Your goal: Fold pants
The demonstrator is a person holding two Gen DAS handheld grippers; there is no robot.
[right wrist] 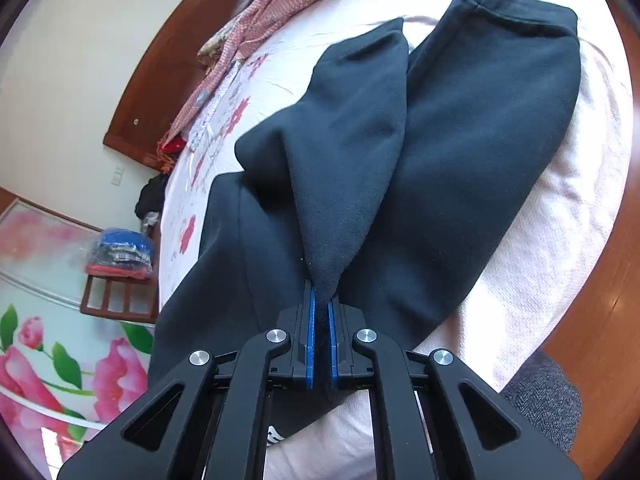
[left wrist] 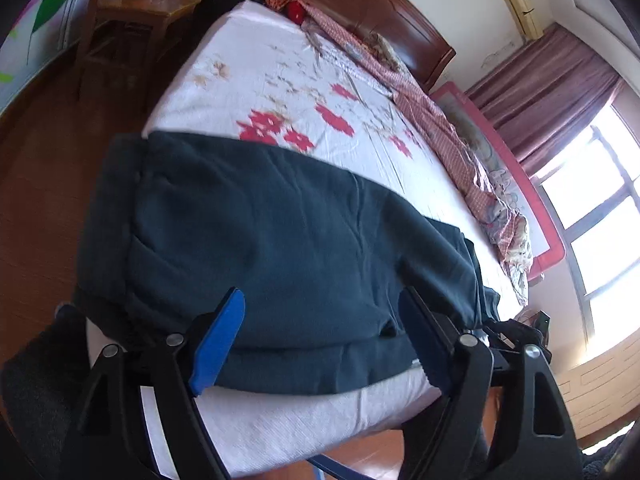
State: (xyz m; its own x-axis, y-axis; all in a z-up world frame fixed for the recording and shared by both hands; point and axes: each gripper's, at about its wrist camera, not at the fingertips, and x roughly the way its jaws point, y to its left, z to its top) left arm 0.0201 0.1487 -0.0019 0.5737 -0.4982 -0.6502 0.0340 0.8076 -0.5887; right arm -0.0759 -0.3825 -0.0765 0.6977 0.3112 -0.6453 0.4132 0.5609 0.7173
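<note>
Pants (right wrist: 460, 128), dark fleece, lie spread on the floral bed (left wrist: 280, 80).
Only the right view shows the right gripper (right wrist: 321, 312) clamped on a peaked fold toward 12 o'clock; the left gripper (left wrist: 320, 340) gapes wide above the cloth.

no readable text, labels or numbers anywhere

Both grippers have black linkage arms, silver screws, and blue-padded fingers (left wrist: 218, 338).

A bed (left wrist: 280, 80) with a white, red-flowered sheet stands against a dark wooden headboard (left wrist: 380, 12). A pink checked cloth (left wrist: 432, 120) lies crumpled along its far side. Beside the bed, a wooden chair (right wrist: 116, 296) carries a bag of folded clothes (right wrist: 120, 256). Maroon curtains (left wrist: 552, 92) hang by the bright window (left wrist: 600, 220).
</note>
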